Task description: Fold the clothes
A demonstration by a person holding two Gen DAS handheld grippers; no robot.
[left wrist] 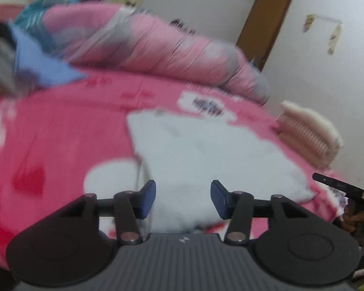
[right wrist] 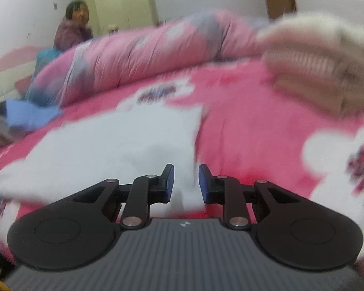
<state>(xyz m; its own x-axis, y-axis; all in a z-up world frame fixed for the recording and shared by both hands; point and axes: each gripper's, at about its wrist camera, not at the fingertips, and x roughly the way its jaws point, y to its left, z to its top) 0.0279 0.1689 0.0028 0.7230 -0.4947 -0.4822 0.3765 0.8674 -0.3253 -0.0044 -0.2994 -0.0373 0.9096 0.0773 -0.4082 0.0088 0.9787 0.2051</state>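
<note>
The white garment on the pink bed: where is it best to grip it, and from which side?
Probably the white garment by its near edge, coming low from the bed's front side: it lies flat, and only that edge bunches up enough to pinch.

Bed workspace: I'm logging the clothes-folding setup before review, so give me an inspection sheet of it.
Surface: pink printed bedsheet covering the bed.
Job's things: white cloth garment spread flat on the sheet; folded beige ribbed knit near the far right edge.
Clutter: rolled pink quilt along the back; blue cloth and grey fabric at far left.
Grippers: left gripper open over the white garment's near edge, pads clear; right gripper narrowly parted with a white fold between the pads, contact unclear.
Cables: nothing seen.
Surroundings: white walls, brown wooden door, a seated person beyond the quilt.
</note>
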